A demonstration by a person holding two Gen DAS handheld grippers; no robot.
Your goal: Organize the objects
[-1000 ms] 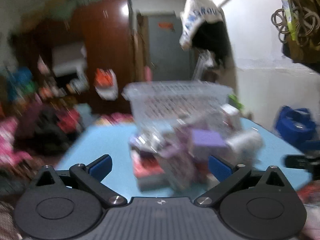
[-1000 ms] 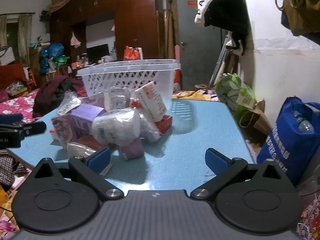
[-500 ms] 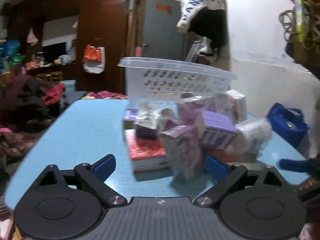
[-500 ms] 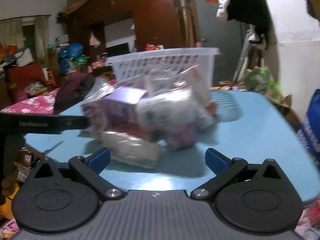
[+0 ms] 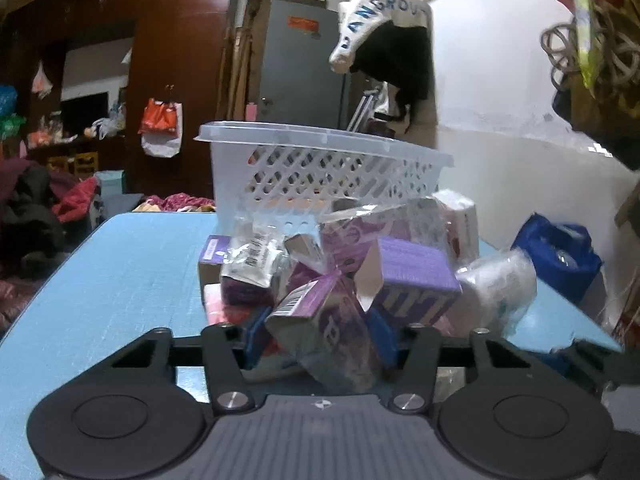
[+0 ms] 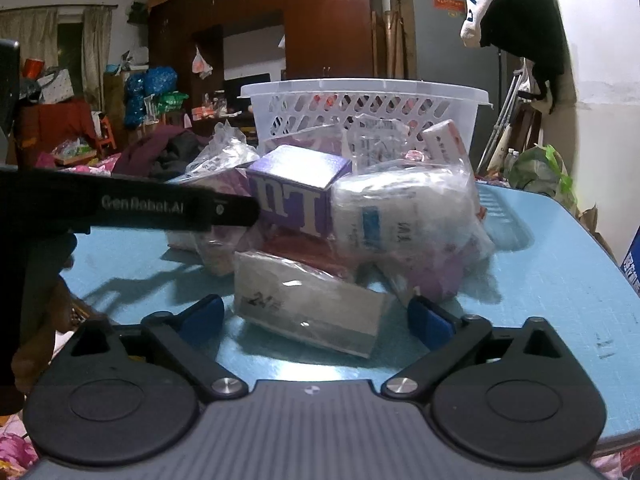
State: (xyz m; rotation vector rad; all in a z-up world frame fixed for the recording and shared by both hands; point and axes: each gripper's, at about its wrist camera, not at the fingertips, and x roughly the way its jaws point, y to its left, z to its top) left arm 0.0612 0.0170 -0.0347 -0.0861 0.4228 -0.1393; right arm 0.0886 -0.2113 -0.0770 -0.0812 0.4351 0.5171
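Your left gripper [image 5: 320, 338] jaws have closed on the purple carton [image 5: 324, 336]; right gripper [image 6: 316, 318] jaws wide; basket [image 5: 320, 168] looks unfilled.

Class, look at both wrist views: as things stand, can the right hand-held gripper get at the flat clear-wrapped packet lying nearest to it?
Probably yes. The right hand-held gripper is open, the clear-wrapped packet lies just ahead at the pile's near edge, and nothing lies between them.

Purple carton [image 5: 324, 332] base hidden behind left hand-held gripper [image 5: 320, 338], basket [image 5: 320, 172] lower wall masked by pile, bagged roll [image 5: 496, 296] blurred
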